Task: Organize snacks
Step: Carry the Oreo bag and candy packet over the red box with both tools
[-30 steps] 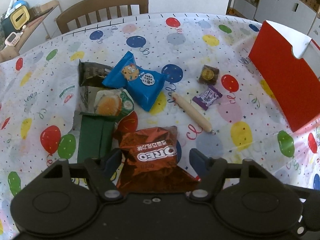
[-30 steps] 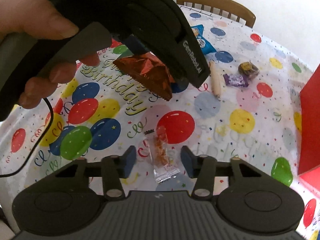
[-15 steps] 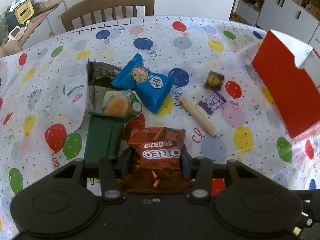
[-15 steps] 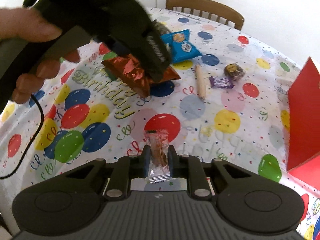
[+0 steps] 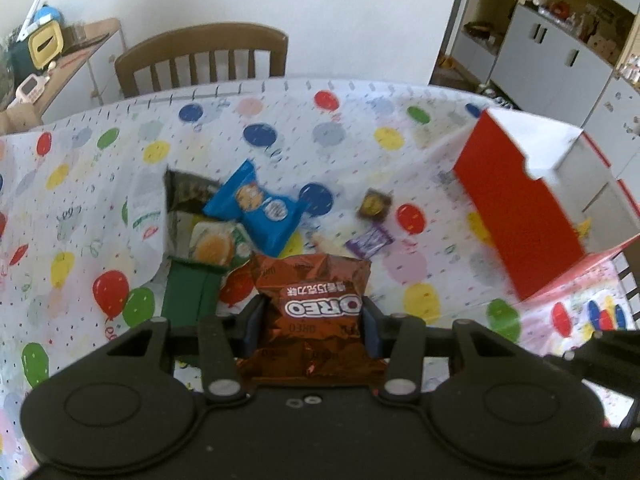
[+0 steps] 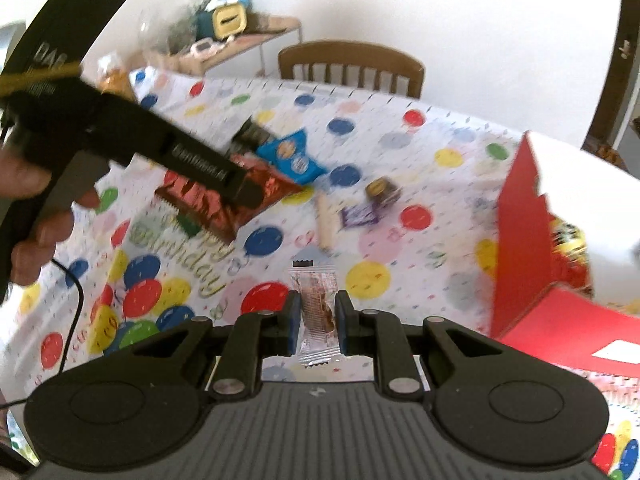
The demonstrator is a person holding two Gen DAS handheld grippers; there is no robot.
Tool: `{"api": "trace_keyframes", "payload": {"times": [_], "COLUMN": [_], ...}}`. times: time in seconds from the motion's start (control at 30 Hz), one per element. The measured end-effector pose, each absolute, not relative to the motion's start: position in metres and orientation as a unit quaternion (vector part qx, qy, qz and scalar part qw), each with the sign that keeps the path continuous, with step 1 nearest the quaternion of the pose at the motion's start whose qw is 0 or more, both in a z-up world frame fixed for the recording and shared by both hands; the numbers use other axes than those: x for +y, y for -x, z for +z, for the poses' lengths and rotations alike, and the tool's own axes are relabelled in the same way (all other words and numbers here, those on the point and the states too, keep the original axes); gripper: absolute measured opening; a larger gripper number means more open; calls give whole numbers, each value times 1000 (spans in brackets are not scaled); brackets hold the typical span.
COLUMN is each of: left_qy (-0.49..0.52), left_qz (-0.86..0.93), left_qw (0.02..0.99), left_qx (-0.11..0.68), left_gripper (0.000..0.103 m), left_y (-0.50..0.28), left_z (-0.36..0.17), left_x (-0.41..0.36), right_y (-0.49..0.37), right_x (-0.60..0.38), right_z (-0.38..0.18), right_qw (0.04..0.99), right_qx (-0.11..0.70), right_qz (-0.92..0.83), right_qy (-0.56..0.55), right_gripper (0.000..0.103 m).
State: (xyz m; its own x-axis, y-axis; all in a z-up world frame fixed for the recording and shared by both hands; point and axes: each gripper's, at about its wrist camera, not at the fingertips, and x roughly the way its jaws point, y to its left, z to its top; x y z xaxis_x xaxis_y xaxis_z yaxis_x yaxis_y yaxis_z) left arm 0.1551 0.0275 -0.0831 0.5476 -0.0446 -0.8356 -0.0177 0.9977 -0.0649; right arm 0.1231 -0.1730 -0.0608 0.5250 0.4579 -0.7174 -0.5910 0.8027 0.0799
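My left gripper is shut on a brown Oreo packet and holds it above the table; the right wrist view shows the packet in the air. My right gripper is shut on a small clear snack sachet, lifted off the cloth. A red and white box stands open at the right, also in the right wrist view. On the balloon tablecloth lie a blue cookie pack, a green pack, a purple candy and a round brown sweet.
A wooden chair stands behind the table's far edge. A side table with clutter is at the back left, grey cabinets at the back right. A stick snack lies mid-table.
Both grippers closed on their snacks and lifted them: left on the Oreo packet, right on the clear sachet. Both views now sit higher and turned toward the red box.
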Motion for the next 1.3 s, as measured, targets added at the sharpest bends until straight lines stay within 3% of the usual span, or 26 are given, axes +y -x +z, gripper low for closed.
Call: {"api": "trace_keyframes", "payload": {"times": [0.67, 1.3], "left_qy": [31, -6], "left_qz": [-56, -98], "left_qw": [909, 912], "left_qx": [412, 398], "left_gripper": [46, 46], "left_y": [-155, -200], "left_z": [-17, -7], "left_x": [-65, -182], "right_y": [-147, -209], "right_x": [-272, -374], "right_z": [7, 7], "right_qw": [912, 927], "right_qx": [322, 312], "right_qz": [248, 199], "right_qy": [58, 53], "right_gripper": [18, 18]}}
